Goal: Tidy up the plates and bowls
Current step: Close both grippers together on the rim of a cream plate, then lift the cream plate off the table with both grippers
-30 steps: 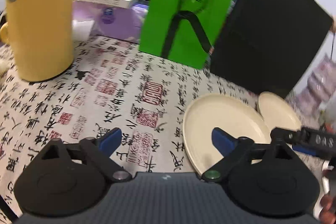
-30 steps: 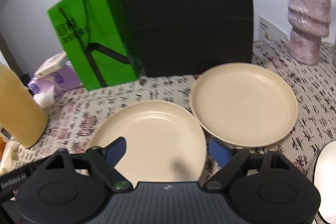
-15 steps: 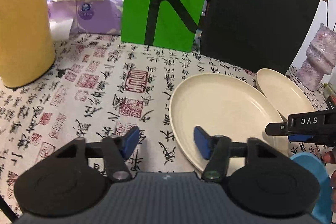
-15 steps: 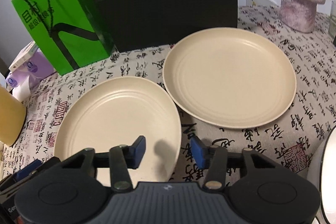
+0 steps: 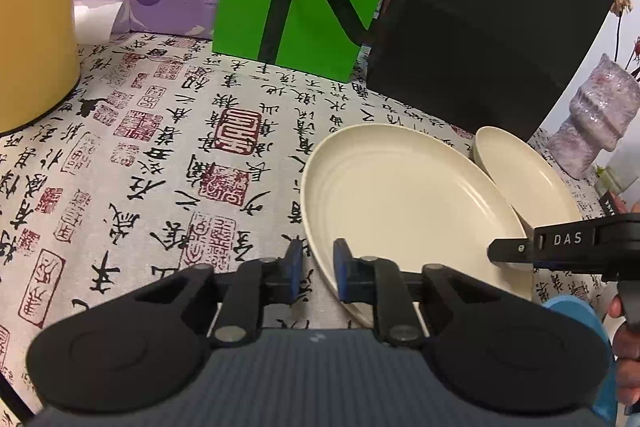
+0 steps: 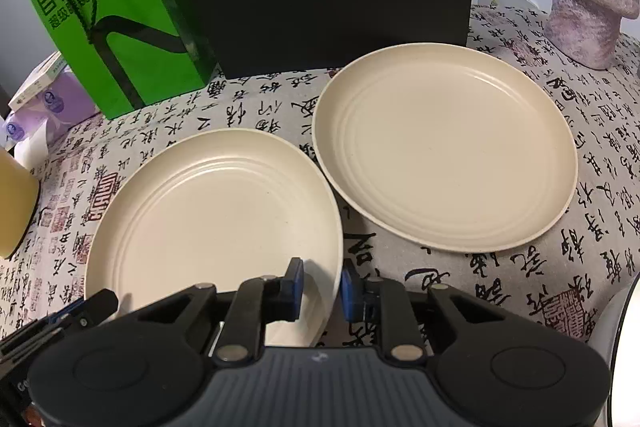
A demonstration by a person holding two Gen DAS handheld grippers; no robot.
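Left tool (image 5: 316,267) narrowed around the near rim of a cream round ridged plate (image 5: 404,199) on the calligraphy-print counter (image 5: 160,147), right tool (image 6: 320,285) likewise clamping that plate's (image 6: 216,211) opposite rim, second cream plate (image 6: 444,147) just beside it.

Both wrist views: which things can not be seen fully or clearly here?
- Blue object, left wrist view: hidden behind the right gripper and the left gripper; type unclear.
- White dark-rimmed item, right wrist view: cut off by the edge.
- Near plate, both views: its near rim is hidden by fingers; contact cannot be told.
- Yellow container, left wrist view: top cut off.
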